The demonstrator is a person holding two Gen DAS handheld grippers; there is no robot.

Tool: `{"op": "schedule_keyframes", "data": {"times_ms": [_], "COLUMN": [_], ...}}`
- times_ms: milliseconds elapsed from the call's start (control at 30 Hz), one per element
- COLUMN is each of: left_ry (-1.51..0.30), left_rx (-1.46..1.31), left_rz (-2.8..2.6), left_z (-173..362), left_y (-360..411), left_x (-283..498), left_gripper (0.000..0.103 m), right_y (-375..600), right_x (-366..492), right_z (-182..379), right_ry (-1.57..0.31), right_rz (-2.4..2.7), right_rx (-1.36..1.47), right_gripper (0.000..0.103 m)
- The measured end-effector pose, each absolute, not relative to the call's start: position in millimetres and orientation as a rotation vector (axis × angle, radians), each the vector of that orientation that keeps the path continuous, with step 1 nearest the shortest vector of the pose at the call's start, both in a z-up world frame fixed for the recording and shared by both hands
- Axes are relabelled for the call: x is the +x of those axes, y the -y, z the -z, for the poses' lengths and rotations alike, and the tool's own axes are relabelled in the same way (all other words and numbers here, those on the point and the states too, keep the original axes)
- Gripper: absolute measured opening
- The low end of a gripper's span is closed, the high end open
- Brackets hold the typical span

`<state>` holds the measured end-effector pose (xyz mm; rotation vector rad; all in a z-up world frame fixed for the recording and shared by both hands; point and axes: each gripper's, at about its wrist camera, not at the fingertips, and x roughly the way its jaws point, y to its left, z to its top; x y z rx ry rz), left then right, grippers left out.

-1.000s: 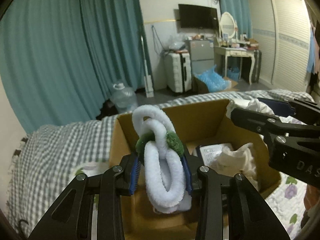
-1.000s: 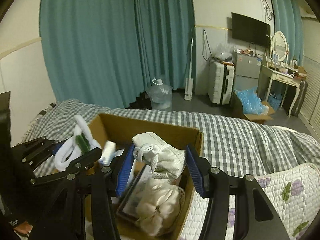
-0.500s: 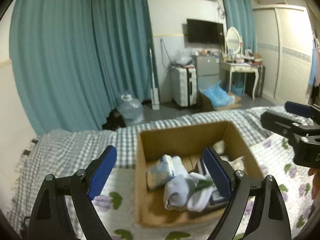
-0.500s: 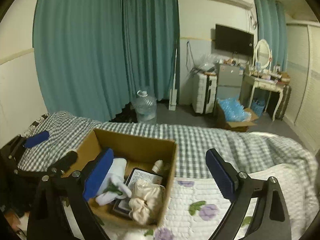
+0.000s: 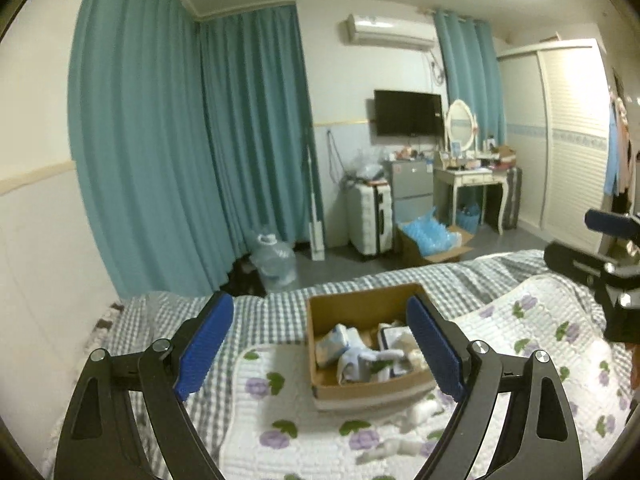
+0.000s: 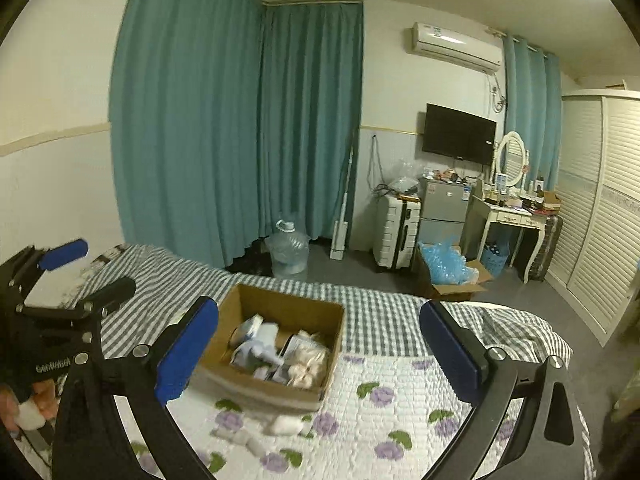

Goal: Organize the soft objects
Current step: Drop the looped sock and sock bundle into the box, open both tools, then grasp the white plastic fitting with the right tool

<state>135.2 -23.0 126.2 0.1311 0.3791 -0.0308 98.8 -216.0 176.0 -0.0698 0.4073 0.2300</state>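
A brown cardboard box (image 5: 362,304) (image 6: 282,302) sits on the bed and holds soft things: a white loop toy with green spots (image 5: 368,362) (image 6: 256,346), a pale blue pack (image 5: 332,338) and a cream bundle (image 6: 306,364). Small white soft pieces (image 5: 420,410) (image 6: 286,424) lie on the quilt in front of the box. My left gripper (image 5: 320,356) is open and empty, held back above the bed. My right gripper (image 6: 318,354) is open and empty, also well back from the box.
The floral quilt (image 5: 280,420) lies over a grey checked sheet (image 6: 160,276). Teal curtains (image 5: 180,152), a water jug (image 6: 288,254), a suitcase (image 5: 370,216), a floor box of blue packs (image 6: 450,268) and a dressing table (image 5: 472,180) stand beyond the bed.
Both grippers let go: the white loop toy and the white drawstring bundle dropped into the box. Both grippers opened wide and pulled up and back from the box.
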Motion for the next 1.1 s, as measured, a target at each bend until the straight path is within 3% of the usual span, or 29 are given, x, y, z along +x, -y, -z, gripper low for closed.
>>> {"op": "schedule_keyframes", "data": {"times_ms": [267, 700, 1100], "left_ry": [-0.391, -0.619, -0.786], "left_rx": [0.134, 0.089, 0.070], "left_rz": [0.017, -0.032, -0.047], "left_z": [-104.1, 33.7, 122.9], "left_y": [13.1, -22.5, -43.6], "left_x": [94.7, 131.3, 164.5], "left_gripper": [0.090, 0.089, 0.090], "right_y": [195.6, 143.4, 103.3], "right_x": [67.0, 124.6, 171.3], "right_z": [-120.9, 51.6, 142.7], "right_ry": [-0.477, -0.749, -0.926], "right_rz": [-0.276, -0.402, -0.467], "right_rx": [-0.129, -0.093, -0.151], "right_gripper": [0.101, 0.101, 0.071]}}
